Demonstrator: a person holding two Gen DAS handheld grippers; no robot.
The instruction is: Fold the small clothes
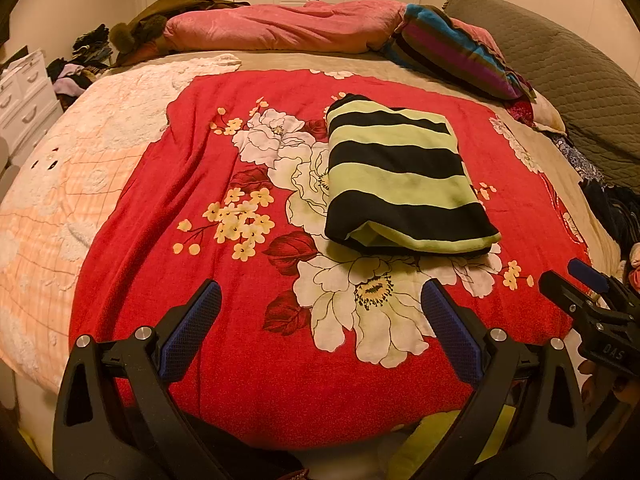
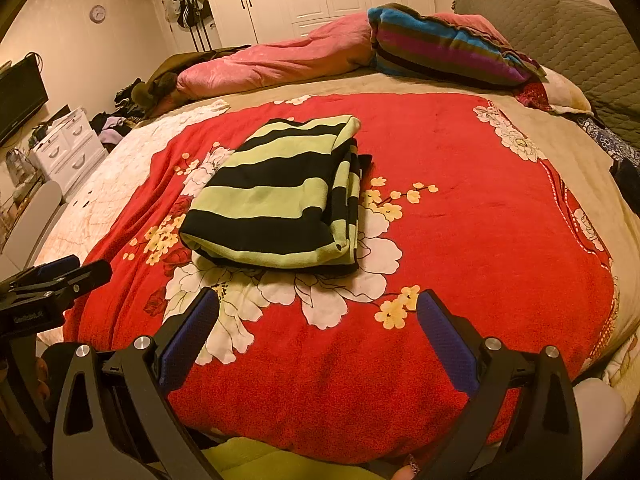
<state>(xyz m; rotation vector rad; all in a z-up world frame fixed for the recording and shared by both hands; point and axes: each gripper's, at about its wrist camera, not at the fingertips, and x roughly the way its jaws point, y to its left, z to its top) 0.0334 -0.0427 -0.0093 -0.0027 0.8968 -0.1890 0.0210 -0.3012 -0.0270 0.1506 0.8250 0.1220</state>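
A small garment with green and black stripes (image 1: 404,176) lies folded into a thick rectangle on the red flowered blanket (image 1: 168,208). In the right wrist view the same folded garment (image 2: 276,196) shows its layered edges on the right side. My left gripper (image 1: 320,300) hangs open above the blanket's near part, short of the garment, with nothing between its blue pads. My right gripper (image 2: 318,308) is open too, just in front of the garment. Each gripper appears at the edge of the other's view: the right one (image 1: 588,292), the left one (image 2: 60,276).
A pink quilt (image 1: 280,28), a striped blanket (image 1: 452,44) and a grey quilted pillow (image 1: 560,60) lie at the bed's far side. White drawers (image 2: 68,148) and piled clothes stand left of the bed. Some yellow-green cloth (image 2: 272,464) shows at the near edge.
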